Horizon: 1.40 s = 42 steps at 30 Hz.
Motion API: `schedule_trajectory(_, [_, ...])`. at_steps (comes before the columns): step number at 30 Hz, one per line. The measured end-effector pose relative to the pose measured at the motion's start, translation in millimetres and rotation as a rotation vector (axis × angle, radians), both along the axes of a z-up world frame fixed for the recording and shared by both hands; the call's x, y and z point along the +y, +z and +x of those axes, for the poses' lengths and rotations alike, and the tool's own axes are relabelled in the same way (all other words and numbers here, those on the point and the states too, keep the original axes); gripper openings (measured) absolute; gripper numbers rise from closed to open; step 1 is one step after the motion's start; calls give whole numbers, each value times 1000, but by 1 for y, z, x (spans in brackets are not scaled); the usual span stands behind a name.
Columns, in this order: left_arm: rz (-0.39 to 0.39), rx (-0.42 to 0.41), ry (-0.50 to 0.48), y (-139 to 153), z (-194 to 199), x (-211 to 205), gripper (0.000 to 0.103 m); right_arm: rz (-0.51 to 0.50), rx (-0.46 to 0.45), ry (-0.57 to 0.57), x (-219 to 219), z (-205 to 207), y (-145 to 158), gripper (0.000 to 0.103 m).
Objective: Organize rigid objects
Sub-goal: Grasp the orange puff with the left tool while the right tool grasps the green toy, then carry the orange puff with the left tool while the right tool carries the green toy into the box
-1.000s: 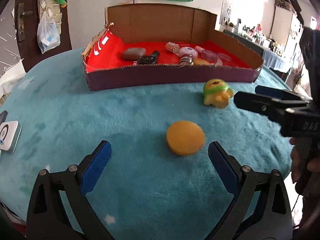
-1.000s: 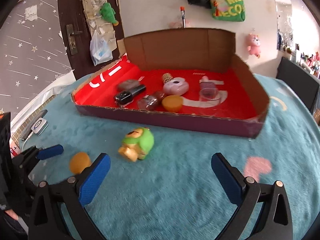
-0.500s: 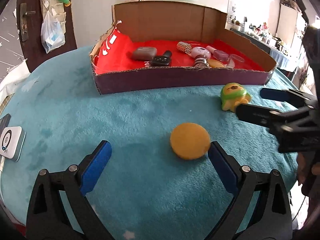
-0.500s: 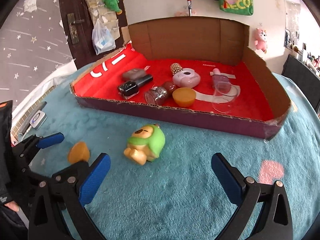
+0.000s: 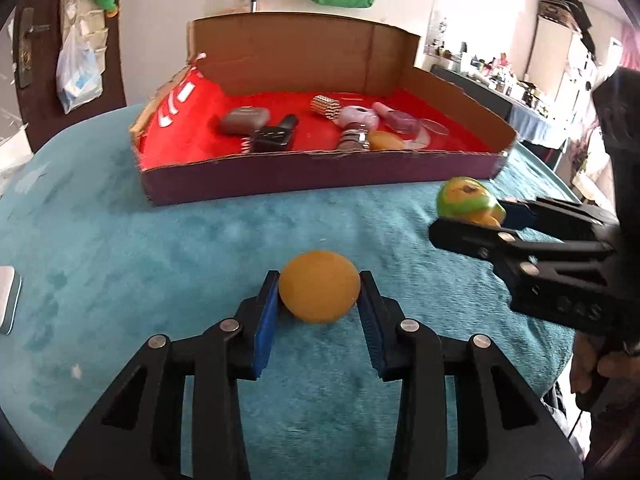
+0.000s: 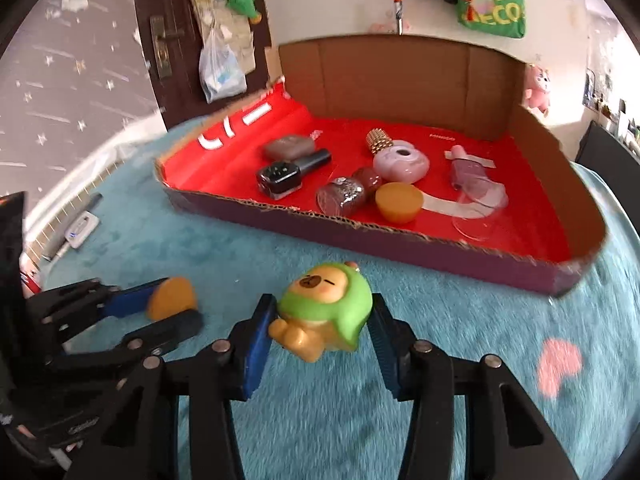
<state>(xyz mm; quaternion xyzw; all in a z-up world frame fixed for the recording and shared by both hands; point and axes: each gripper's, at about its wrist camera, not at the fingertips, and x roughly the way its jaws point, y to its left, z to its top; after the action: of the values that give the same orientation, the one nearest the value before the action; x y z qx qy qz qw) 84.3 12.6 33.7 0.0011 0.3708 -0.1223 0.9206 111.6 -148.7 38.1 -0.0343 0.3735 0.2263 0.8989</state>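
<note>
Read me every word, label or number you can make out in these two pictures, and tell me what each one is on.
"ME" over "ECO": white letters on the green bag hanging on the wall, partly cut off.
"MINISO", roughly: tiny print on the red floor of the cardboard box, barely legible.
White marks on the box's red left flap: partial strokes, unreadable.
Embossed letters on the right gripper body: too blurred.

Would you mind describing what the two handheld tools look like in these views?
Both tools, left and right, share one design: matte black plastic linkage arms with triangular cut-outs, silver pivot pins, and flat blue ribbed pads on the inner finger faces. The right tool's black body bears faint embossed lettering. No cables or sleeves are visible.
</note>
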Motion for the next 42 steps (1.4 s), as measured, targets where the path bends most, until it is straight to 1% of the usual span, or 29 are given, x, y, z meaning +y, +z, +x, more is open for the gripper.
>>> schedule_trajectory(4, [5, -6, -21, 0, 0, -11, 36, 32, -10, -20, -19, -21, 2, 49])
schedule_trajectory(10, [8, -13, -38, -1, -1, -22, 36, 53, -20, -41, -36, -40, 4, 49])
schedule_trajectory(19, [25, -22, -45, -1, -3, -26, 36, 77, 5, -48, -42, -43, -6, 49])
schedule_trajectory(28, [21, -24, -46, 0, -3, -26, 36, 87, 19, -47, -44, -40, -10, 49])
schedule_trajectory(30, [9, -26, -50, 6, -3, -25, 36, 99, 22, -44, -44, -39, -9, 49])
schedule_trajectory(32, [-4, -37, -57, 19, 1, -23, 36, 127, 21, -38, -46, -36, -2, 49])
schedule_trajectory(35, [-38, -68, -81, 47, 14, -18, 36, 152, 2, -21, -46, -26, 20, 49])
schedule_trajectory(37, [-52, -89, -93, 65, 28, -15, 36, 145, -32, -6, -43, -14, 41, 49])
schedule_trajectory(39, [-46, -106, -115, 81, 49, -14, 36, 140, -54, 5, -39, 3, 59, 49])
schedule_trajectory(42, [-7, -97, -134, 97, 92, -16, 36, 155, -36, 22, -35, 45, 77, 49])
